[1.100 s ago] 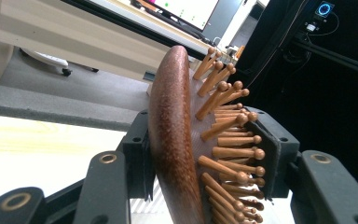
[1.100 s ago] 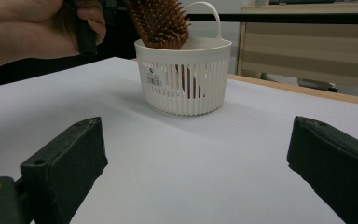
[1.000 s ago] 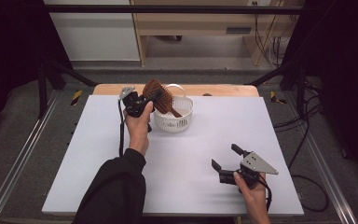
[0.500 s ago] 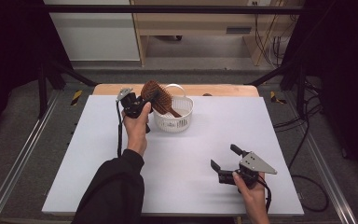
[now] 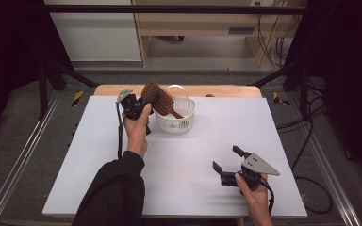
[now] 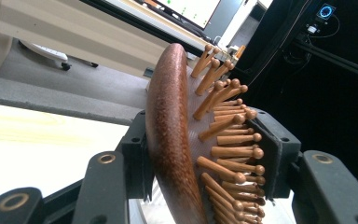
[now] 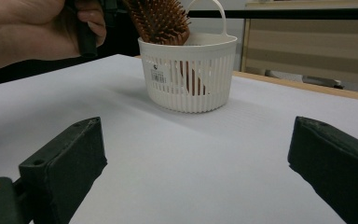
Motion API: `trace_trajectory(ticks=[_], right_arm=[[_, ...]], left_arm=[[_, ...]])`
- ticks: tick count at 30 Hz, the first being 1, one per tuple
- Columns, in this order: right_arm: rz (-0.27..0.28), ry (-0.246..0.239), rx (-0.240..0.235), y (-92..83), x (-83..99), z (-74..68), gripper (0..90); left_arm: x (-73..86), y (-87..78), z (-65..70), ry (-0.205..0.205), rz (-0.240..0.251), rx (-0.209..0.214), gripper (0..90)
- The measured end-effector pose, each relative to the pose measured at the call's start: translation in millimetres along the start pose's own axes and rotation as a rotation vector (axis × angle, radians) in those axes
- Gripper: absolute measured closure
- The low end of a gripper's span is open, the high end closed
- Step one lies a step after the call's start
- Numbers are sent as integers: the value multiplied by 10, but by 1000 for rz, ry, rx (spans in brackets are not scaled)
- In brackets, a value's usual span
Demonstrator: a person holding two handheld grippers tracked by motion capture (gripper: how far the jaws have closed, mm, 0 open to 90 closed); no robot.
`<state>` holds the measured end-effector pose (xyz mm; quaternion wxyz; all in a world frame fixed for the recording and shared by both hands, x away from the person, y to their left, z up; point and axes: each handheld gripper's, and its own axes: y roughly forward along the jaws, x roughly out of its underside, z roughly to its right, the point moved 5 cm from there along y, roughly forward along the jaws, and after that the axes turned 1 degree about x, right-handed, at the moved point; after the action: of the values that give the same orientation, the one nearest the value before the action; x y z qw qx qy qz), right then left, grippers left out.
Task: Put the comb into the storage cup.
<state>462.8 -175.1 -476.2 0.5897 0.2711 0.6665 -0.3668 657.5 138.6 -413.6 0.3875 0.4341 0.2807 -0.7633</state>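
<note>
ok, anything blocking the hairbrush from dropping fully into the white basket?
Nothing visible. The left gripper is clamped on the hairbrush head; its handle already sits inside the white basket, with nothing else seen in there.

**Black grippers, one dark sleeve**

The left gripper (image 5: 147,102) is black, with a small grey plate at its rear end and a black cable trailing down along the forearm. Its jaws are blocky black arms with brass-coloured rivets at the joints and flat dark pads. That arm wears a black long sleeve (image 5: 115,190). The right gripper (image 5: 227,160) is black too, topped by a grey three-cornered plate with what look like small screws; its black cable loops past the bare wrist.
</note>
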Motion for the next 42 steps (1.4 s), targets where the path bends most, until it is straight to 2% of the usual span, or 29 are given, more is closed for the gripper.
trace_trajectory(ticks=[16,30,42], right_arm=[[-3,3,-8,8,6,-8,41],[-12,4,-16,22,21,-18,41],[-14,5,-22,24,28,-19,41]], left_arm=[[12,-9,-48,-5,-5,-6,466],[21,2,-128,-46,-4,-18,458],[31,21,-170,-56,-14,-28,446]])
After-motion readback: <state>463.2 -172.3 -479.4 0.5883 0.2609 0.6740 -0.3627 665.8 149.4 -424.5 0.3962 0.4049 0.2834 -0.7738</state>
